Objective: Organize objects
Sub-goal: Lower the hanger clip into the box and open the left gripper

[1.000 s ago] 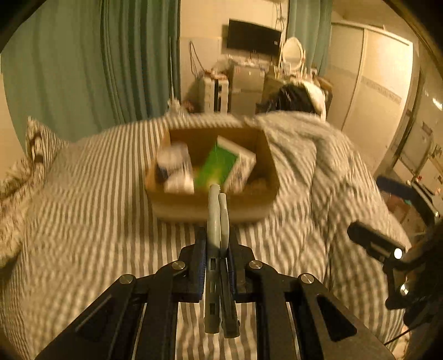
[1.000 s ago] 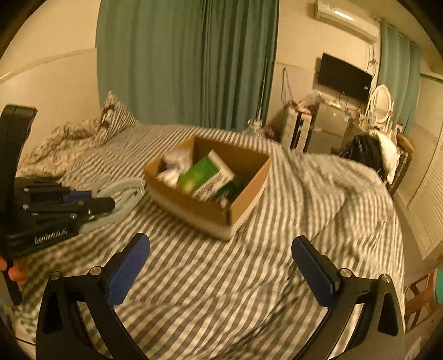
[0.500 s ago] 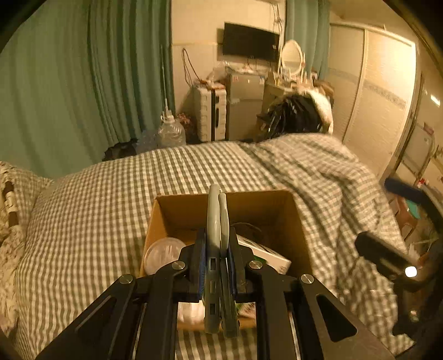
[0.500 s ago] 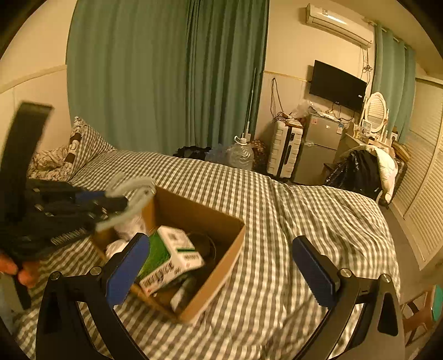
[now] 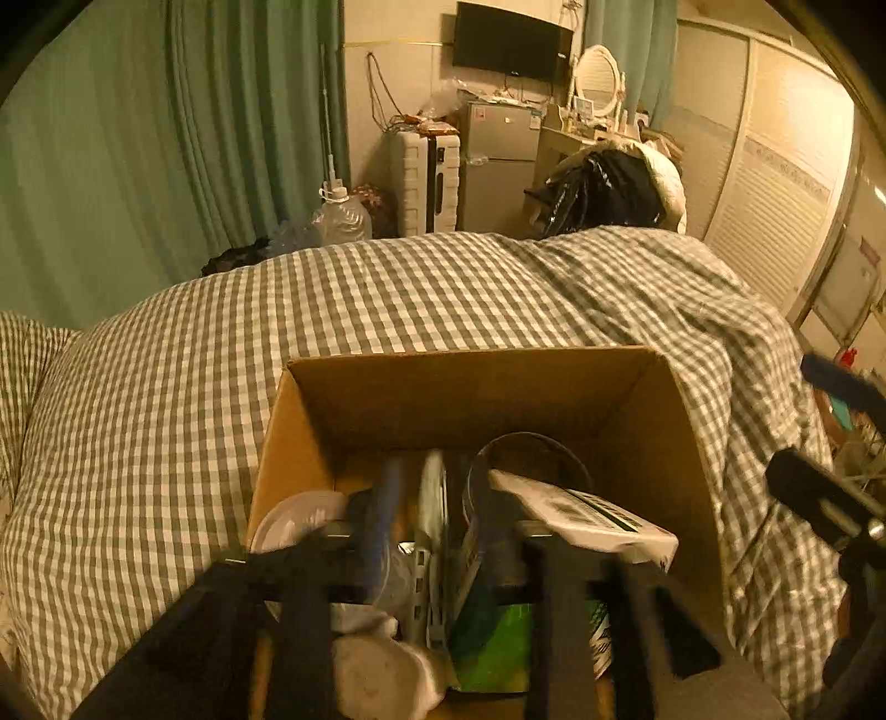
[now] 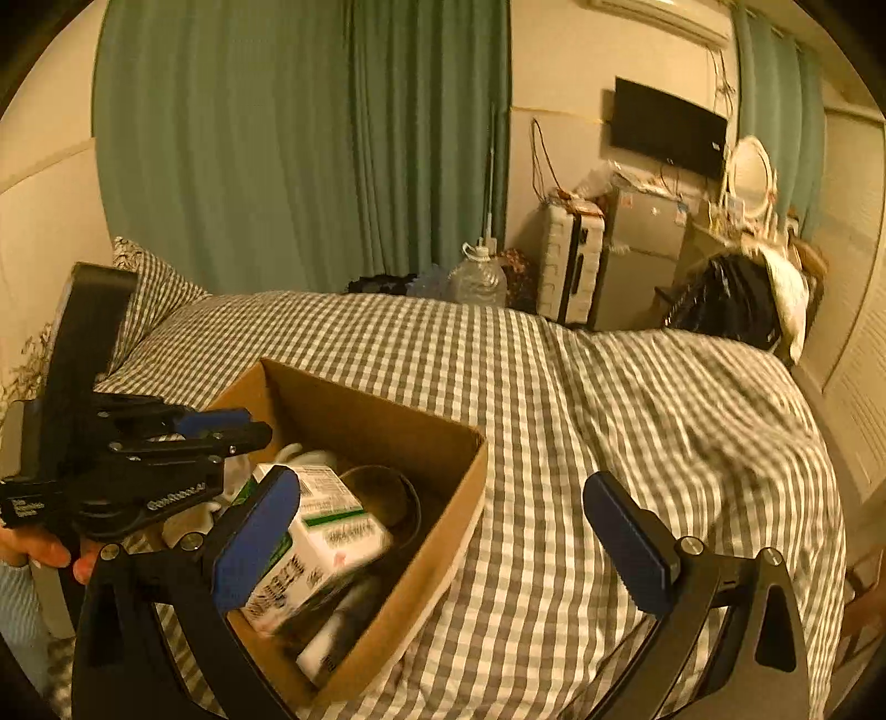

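The left gripper (image 5: 434, 476) hangs low over the near-left corner of the cardboard box (image 5: 470, 387). A pale, slim item (image 5: 432, 515) stands between its fingers, over the box floor. Motion blur hides how wide these tongs are parted and whether they grip the item or have let go; it cannot be told. The right gripper (image 6: 440, 487) hovers beside the box's right wall, spread wide and holding nothing.

The step in hand appears to be depositing the pale item in the box. The next move probably calls for a clear release and a straight lift, without catching the green-and-white carton (image 6: 326, 531) leaning along the box's right side.

A dark round container (image 6: 387, 498) lies toward the far wall, a white lidded tub (image 5: 299, 515) at the left wall. The box rests mid-bed on a soft gingham cover (image 6: 554, 415), so it may tip under pressure.

Beyond the bed's far edge are green curtains (image 6: 277, 138), a water jug (image 6: 479, 274), a white suitcase (image 5: 426, 183), a small fridge (image 5: 498, 160) and a wall television (image 5: 512, 39).
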Action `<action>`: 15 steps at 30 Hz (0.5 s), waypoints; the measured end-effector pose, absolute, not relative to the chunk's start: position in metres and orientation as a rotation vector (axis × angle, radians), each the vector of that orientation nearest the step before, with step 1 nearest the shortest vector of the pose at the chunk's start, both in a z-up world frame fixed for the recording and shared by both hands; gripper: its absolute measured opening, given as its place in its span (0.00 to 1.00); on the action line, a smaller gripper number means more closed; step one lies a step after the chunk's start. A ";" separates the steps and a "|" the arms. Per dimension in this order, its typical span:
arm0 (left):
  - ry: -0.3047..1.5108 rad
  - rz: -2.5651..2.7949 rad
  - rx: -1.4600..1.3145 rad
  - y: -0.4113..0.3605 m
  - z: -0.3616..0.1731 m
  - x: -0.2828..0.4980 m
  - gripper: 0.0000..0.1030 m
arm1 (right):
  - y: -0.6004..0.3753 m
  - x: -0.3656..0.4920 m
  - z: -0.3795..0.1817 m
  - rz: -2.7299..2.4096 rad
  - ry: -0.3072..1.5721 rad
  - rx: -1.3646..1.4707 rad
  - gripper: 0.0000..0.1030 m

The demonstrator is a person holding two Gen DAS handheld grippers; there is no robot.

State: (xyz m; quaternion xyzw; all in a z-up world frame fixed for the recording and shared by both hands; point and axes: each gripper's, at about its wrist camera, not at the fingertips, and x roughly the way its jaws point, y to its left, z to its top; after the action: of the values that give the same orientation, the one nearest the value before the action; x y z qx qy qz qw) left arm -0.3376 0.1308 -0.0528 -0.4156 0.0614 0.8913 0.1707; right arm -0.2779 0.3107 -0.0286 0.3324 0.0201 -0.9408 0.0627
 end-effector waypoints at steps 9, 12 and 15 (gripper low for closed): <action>0.123 2.674 -0.981 0.110 0.025 -0.267 0.88 | 0.311 -0.212 0.034 -2.934 0.028 0.867 1.00; 0.129 2.736 -0.858 0.103 0.057 -0.231 0.98 | 0.305 -0.181 0.066 -2.969 0.058 0.793 1.00; 0.127 2.789 -0.739 0.097 0.080 -0.195 1.00 | 0.305 -0.149 0.091 -3.019 0.083 0.702 1.00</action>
State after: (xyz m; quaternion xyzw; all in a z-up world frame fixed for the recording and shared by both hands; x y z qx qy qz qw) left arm -0.1952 0.0971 0.0801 -0.2539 0.0436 0.9579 0.1266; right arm -0.1486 0.3045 0.0913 0.2264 0.0268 -0.9734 0.0205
